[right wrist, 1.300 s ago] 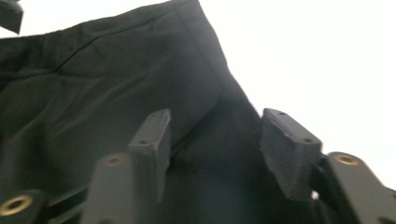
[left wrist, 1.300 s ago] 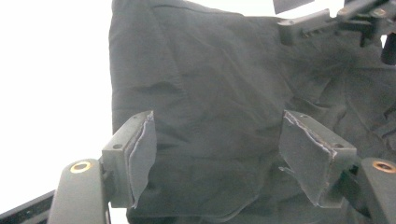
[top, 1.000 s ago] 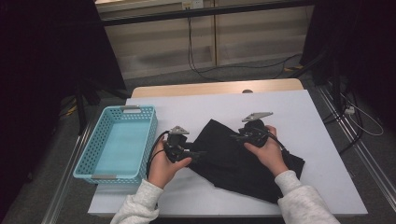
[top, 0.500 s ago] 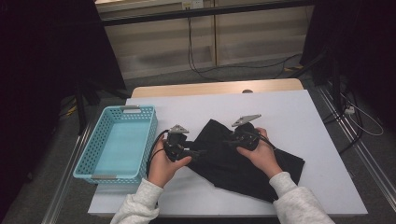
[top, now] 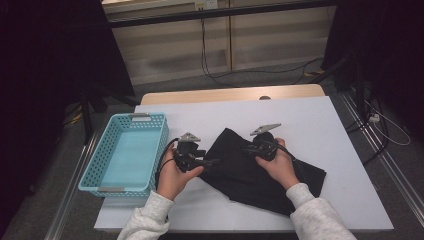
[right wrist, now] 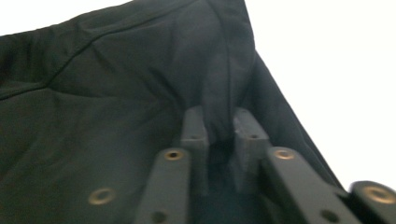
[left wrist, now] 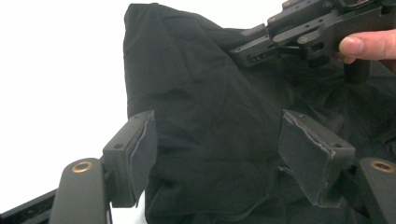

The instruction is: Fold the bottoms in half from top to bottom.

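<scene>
A crumpled black cloth [top: 250, 177] lies on the white table [top: 310, 120]. My left gripper [top: 212, 161] is held level at the cloth's left corner. Its jaws stand open, the pads [left wrist: 140, 154] wide apart on either side of the cloth [left wrist: 201, 93] without pressing it. My right gripper [top: 247, 148] rests on the cloth's upper part and points left. Its jaws have just been closing, and in the right gripper view my right gripper [right wrist: 219, 128] pinches a raised fold of the cloth [right wrist: 116, 93]. The left gripper view shows the right gripper [left wrist: 245, 46] across the cloth.
A light blue plastic basket [top: 150, 117] stands at the table's left side, with nothing in it. White tabletop surrounds the cloth at the back and right. Cables run over the floor beyond the table's far edge.
The right gripper has edged a little left over the cloth, and its jaws have closed on a fold. The left hand has stayed where it was.
</scene>
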